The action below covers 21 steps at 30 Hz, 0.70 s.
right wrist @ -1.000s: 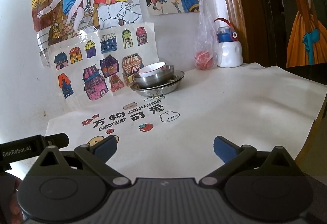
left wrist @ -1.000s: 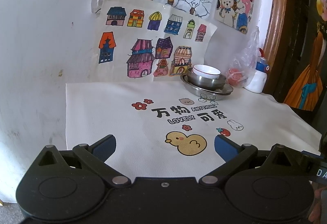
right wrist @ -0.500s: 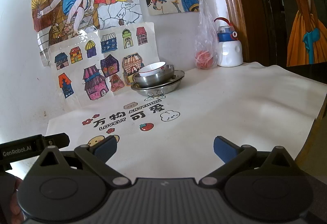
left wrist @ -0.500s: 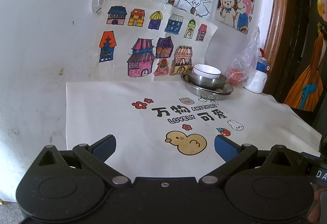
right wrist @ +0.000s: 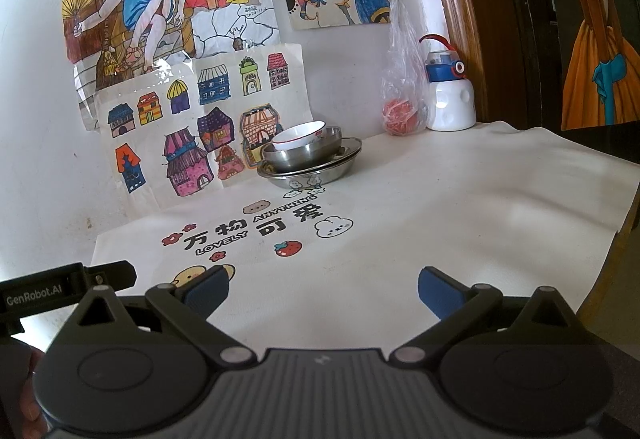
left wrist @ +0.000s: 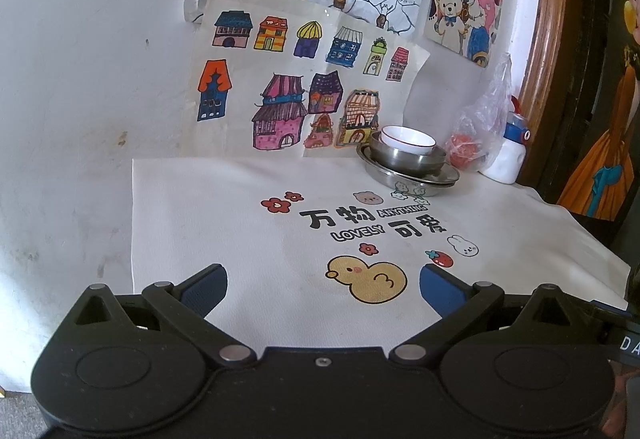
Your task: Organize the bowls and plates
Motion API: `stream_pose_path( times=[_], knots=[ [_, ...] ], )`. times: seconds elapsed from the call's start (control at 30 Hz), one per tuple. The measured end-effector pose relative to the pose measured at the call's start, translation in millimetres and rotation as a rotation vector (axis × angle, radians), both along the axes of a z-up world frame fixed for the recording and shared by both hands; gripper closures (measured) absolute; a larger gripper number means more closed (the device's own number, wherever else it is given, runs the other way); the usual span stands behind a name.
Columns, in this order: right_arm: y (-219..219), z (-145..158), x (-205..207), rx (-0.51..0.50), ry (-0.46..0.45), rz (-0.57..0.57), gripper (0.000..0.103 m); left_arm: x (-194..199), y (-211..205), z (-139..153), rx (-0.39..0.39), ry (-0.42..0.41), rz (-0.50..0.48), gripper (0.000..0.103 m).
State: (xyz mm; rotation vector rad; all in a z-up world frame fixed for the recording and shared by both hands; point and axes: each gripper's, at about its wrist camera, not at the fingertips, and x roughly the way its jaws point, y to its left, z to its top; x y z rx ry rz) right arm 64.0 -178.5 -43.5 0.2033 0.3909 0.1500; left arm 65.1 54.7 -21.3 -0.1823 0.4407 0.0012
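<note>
The white bowl [right wrist: 299, 135] sits nested in a steel bowl [right wrist: 306, 153] on a steel plate [right wrist: 312, 173] at the back of the worktop [right wrist: 460, 207]. Ceramic looks chippy and the steel slick, so grab rims. Left gripper [left wrist: 323, 285] and right gripper [right wrist: 322, 285] hang well back, jaws wide, empty.

One nested stack at the worktop's back edge, against the wall, roughly mid-width. Bottom: shallow steel plate [left wrist: 412, 179] [right wrist: 312, 175], upright, wide flared rim, sitting on the cloth. Inside it: steel bowl [left wrist: 408, 155] [right wrist: 306, 154], upright, deeper, shiny. Top: small white bowl [left wrist: 407, 140] [right wrist: 300, 137] with a thin red rim line, nested in the steel bowl, tilted slightly and off-centre toward the left side of the stack. All three touching, openings up; the white bowl looks empty from the left wrist view.
</note>
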Motion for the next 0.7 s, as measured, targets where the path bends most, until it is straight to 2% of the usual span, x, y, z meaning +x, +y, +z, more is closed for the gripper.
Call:
stream_pose_path(
  times=[0.7],
  knots=[
    [0.7, -0.2, -0.7, 0.000, 0.002, -0.001, 0.000, -1.7, 1.0, -0.3, -0.009, 0.002, 0.006, 0.001]
  ],
)
